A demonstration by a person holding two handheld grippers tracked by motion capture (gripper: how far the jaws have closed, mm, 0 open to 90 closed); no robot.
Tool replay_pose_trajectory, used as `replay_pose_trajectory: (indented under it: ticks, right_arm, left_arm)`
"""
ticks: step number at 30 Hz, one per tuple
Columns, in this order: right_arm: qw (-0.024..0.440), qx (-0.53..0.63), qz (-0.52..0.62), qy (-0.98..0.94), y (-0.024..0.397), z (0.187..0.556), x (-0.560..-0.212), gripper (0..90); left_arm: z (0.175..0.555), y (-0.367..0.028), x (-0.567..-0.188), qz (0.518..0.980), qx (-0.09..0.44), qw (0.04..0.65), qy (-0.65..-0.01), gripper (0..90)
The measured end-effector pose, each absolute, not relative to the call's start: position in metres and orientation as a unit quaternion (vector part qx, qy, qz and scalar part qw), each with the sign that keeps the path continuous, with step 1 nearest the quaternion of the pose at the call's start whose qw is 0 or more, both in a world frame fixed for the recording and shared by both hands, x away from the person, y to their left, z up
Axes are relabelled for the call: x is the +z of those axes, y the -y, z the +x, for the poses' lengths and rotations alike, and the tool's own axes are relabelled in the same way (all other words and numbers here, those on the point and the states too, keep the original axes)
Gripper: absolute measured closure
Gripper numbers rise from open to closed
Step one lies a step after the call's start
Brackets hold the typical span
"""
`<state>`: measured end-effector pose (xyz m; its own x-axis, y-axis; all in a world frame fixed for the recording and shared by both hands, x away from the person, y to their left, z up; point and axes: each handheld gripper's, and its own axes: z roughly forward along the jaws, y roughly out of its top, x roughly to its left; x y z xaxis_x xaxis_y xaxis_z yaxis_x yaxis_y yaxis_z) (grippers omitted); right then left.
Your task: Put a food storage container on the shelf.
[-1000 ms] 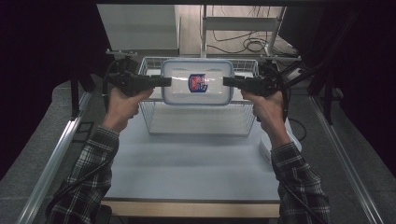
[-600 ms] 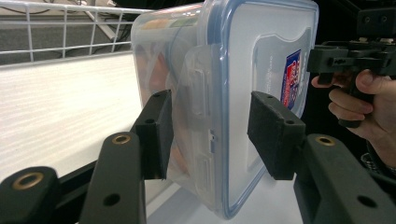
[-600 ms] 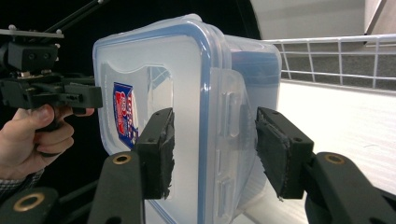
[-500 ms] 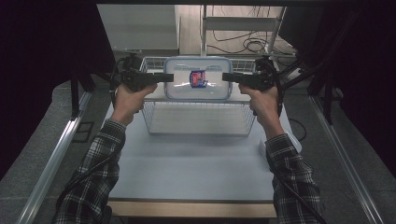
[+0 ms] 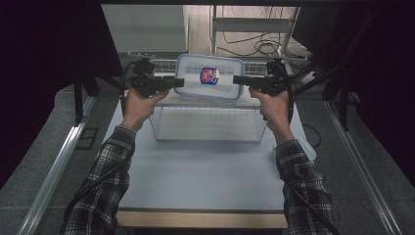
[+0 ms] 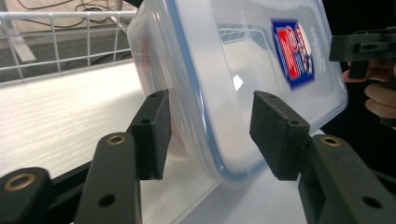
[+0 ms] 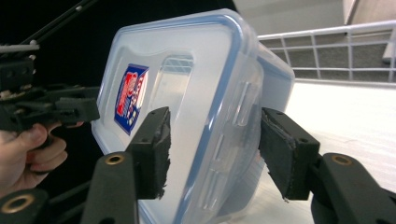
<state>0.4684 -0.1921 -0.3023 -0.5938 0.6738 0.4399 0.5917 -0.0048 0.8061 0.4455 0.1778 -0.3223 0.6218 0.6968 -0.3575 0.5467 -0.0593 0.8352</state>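
We are noting both grippers, left (image 5: 180,83) and right (image 5: 238,80), parting around the box (image 5: 210,77) ends (pads clear), releasing it into the basket (image 5: 210,128).

The right claw (image 7: 212,154) straddles the end of a lidded clear container (image 7: 187,107) with a blue-rimmed lid; its jaws have just been opening. The container stands over a white surface (image 7: 355,116). The left claw (image 7: 88,109) sits at its far end.

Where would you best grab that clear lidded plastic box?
At its two short ends, one gripper from each side, jaws straddling lid and base: the food container is wide, flat and smooth-topped, and its blue-trimmed lid rim gives an edge to pinch.
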Motion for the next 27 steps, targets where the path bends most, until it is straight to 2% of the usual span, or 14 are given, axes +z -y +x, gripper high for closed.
replay_pose_trajectory:
  ticks: [4, 8, 12, 17, 20, 27]
  right_arm:
    - [0.030, 0.554, 0.458, -0.695, 0.194, 0.473, -0.305, 43.9]
    - [0.069, 0.539, 0.462, -0.701, 0.190, 0.475, -0.301, 44.7]
    - [0.085, 0.533, 0.460, -0.705, 0.185, 0.476, -0.299, 46.7]
    - [0.082, 0.535, 0.466, -0.700, 0.185, 0.480, -0.301, 47.6]
    - [0.089, 0.524, 0.471, -0.704, 0.184, 0.482, -0.302, 50.0]
    - [0.083, 0.525, 0.470, -0.704, 0.181, 0.482, -0.305, 51.2]
  left_arm:
    - [0.447, -0.180, -0.326, 0.719, 0.055, 0.543, -0.430, 48.6]
    - [0.447, -0.181, -0.327, 0.717, 0.048, 0.544, -0.434, 48.1]
    - [0.447, -0.180, -0.326, 0.716, 0.048, 0.541, -0.438, 47.3]
    - [0.446, -0.179, -0.326, 0.713, 0.047, 0.541, -0.443, 45.6]
    - [0.445, -0.178, -0.324, 0.709, 0.053, 0.543, -0.447, 40.9]
    - [0.445, -0.178, -0.321, 0.715, 0.070, 0.537, -0.442, 40.1]
